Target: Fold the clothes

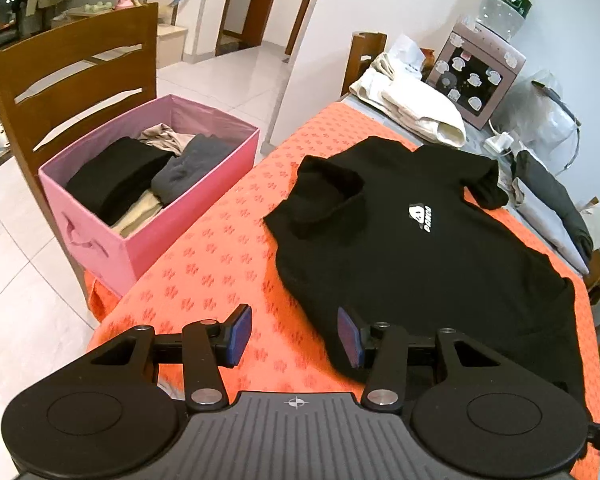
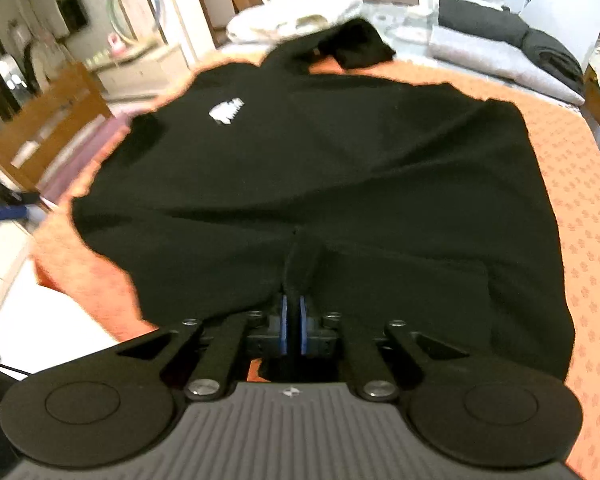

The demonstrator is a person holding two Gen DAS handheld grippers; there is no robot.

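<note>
A black T-shirt [image 1: 412, 236] with a small white chest logo lies spread on the orange patterned cloth [image 1: 220, 248]. Its left sleeve is folded inward and its right sleeve is bunched near the collar. My left gripper [image 1: 296, 334] hovers open over the cloth at the shirt's near left hem corner, with nothing between its blue pads [image 1: 241, 334]. In the blurred right wrist view the T-shirt [image 2: 320, 160] fills the frame. My right gripper [image 2: 292, 328] is shut on a pinch of the T-shirt's bottom hem, the black fabric rising in a ridge from between its pads.
A pink storage box [image 1: 148, 184] with folded dark and beige clothes sits on a wooden chair [image 1: 60, 76] left of the table. Cream folded garments [image 1: 412, 104], a water dispenser [image 1: 484, 76] and grey and dark clothes [image 1: 552, 200] crowd the far side.
</note>
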